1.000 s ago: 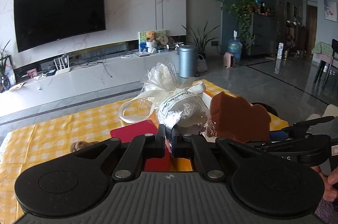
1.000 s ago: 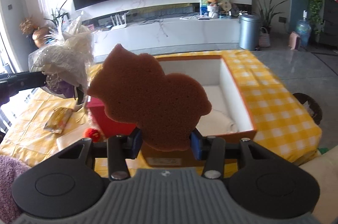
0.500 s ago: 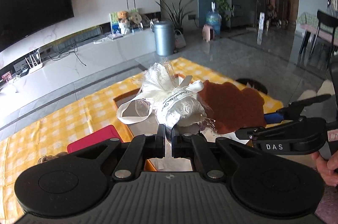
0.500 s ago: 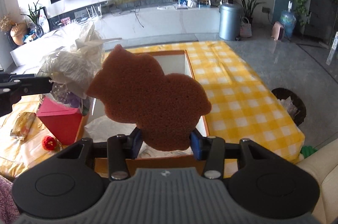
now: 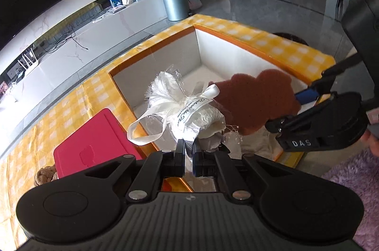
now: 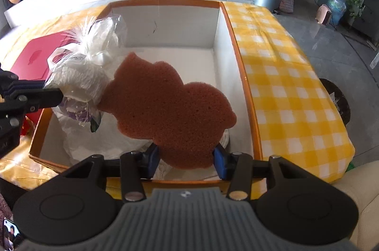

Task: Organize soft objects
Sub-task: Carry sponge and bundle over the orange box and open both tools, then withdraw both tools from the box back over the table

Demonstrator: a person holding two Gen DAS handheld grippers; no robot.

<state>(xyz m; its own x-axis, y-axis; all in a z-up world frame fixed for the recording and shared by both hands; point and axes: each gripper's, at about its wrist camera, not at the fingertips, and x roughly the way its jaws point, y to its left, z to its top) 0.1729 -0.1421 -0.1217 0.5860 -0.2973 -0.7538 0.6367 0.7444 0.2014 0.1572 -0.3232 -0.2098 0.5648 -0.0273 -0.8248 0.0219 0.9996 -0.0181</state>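
Observation:
My left gripper (image 5: 188,156) is shut on a white cellophane-wrapped bundle (image 5: 189,109) tied with a white ribbon, held over the near left part of the open orange-rimmed white box (image 5: 151,47). My right gripper (image 6: 187,160) is shut on a flat brown animal-shaped sponge (image 6: 165,106), hanging over the same box (image 6: 225,42). The sponge (image 5: 255,97) and the bundle (image 6: 87,68) touch side by side. White crumpled cloth (image 6: 78,144) lies on the box floor beneath them.
A red flat box (image 5: 92,144) lies left of the big box on the yellow checked tablecloth (image 6: 284,76). A small brown plush (image 5: 43,176) sits by it. A purple fluffy rug (image 5: 355,191) is at the near right. A grey bin (image 5: 173,2) and a white TV bench stand beyond.
Both grippers have tilted downward and moved forward with their loads, from beside the table to over the open box. Bundle and sponge stay gripped.

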